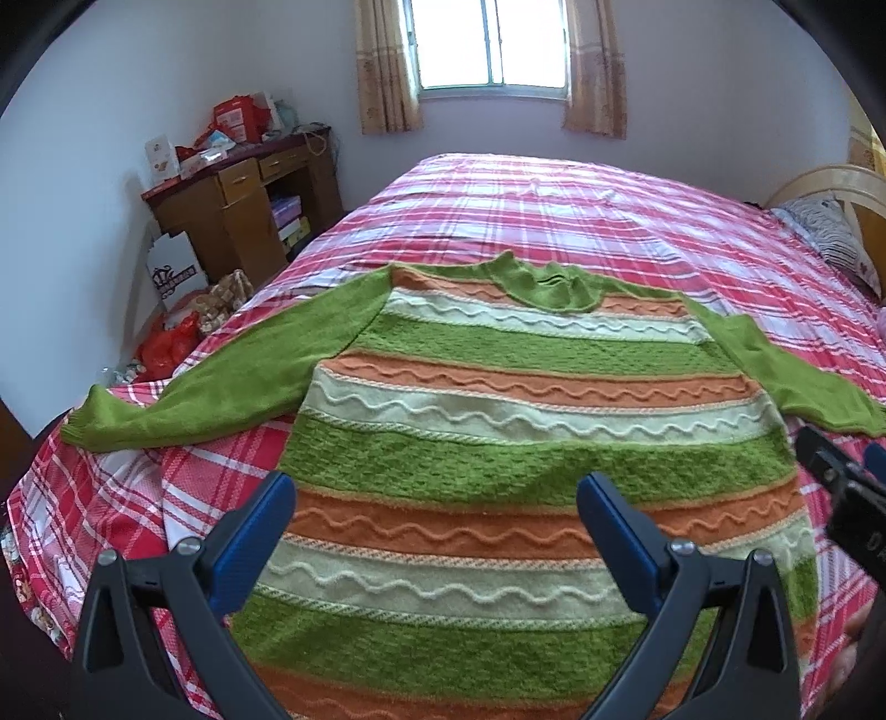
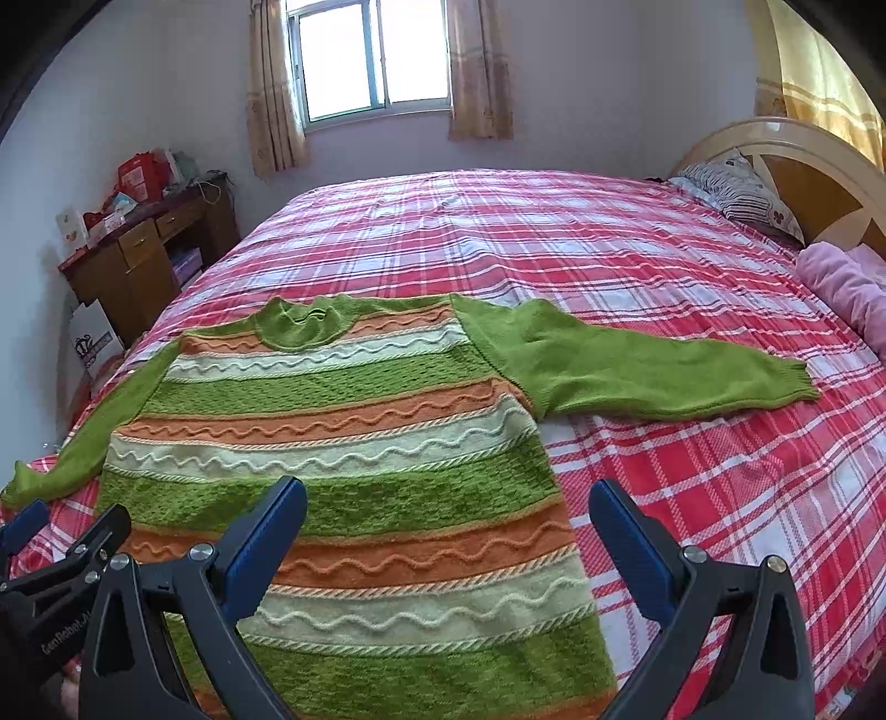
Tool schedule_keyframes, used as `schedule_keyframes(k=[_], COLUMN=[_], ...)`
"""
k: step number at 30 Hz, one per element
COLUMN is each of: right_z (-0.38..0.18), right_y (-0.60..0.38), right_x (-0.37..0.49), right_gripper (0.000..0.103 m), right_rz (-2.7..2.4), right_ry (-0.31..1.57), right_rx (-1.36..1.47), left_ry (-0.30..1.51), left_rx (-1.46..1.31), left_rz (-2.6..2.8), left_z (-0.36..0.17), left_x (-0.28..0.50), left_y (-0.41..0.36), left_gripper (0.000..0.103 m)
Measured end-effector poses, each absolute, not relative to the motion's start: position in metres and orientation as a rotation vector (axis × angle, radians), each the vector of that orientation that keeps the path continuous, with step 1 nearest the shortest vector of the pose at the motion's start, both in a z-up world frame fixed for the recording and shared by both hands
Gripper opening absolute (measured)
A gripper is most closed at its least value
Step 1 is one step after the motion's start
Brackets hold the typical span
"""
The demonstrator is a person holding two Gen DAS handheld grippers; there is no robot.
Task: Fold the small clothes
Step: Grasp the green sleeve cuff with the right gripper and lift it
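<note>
a wooden desk [image 1: 243,199] stands against the left wall beside the bed [image 1: 554,221]. the striped sweater [image 1: 498,421] lies flat on the plaid bedspread, both green sleeves spread outward, collar toward the window [image 1: 493,44]. the left gripper [image 1: 434,515] hovers over its lower half, jaws wide and holding nothing. the right gripper [image 2: 448,520] hangs over the sweater's right hem edge, jaws likewise wide and unladen.

The sweater [image 1: 498,421] lies flat on the bed [image 1: 609,221], sleeves spread left and right, collar toward the window [image 1: 490,44].
</note>
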State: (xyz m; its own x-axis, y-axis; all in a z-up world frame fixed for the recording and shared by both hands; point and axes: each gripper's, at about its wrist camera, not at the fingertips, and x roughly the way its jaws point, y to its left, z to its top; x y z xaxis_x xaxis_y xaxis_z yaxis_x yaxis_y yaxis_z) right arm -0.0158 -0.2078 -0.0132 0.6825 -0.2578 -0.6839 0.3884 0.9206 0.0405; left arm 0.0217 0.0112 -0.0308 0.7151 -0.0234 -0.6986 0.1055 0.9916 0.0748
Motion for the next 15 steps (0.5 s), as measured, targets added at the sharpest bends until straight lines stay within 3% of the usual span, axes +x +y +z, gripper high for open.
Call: schedule_keyframes(k=[6, 10, 12, 13, 15], right_z=[-0.014, -0.018, -0.022, -0.027, -0.037], right_y=[-0.238, -0.309, -0.354, -0.389, -0.442], right_x=[-0.015, -0.023, -0.033, -0.041, -0.054], right_gripper=[0.102, 0.099, 0.072, 0.053, 0.047], right_rz=[-0.374, -0.431, -0.486, -0.526, -0.617], right_ry=[0.707, 0.664, 0.64, 0.631, 0.627], right_rx=[0.188, 0.294, 0.385, 0.45, 0.551], left_ry=[0.794, 0.835, 0.849, 0.864, 0.889], left_rx=[0.116, 0.099, 0.079, 0.063, 0.036], left_rz=[-0.018, 0.044, 0.058, 0.061, 0.057], left_z=[-0.049, -0.067, -0.075, -0.082, -0.093], left_x=[0.047, 0.067, 0.072, 0.076, 0.08], left_y=[0.019, 0.033, 0.039, 0.043, 0.046], left_gripper=[0.103, 0.103, 0.103, 0.103, 0.103])
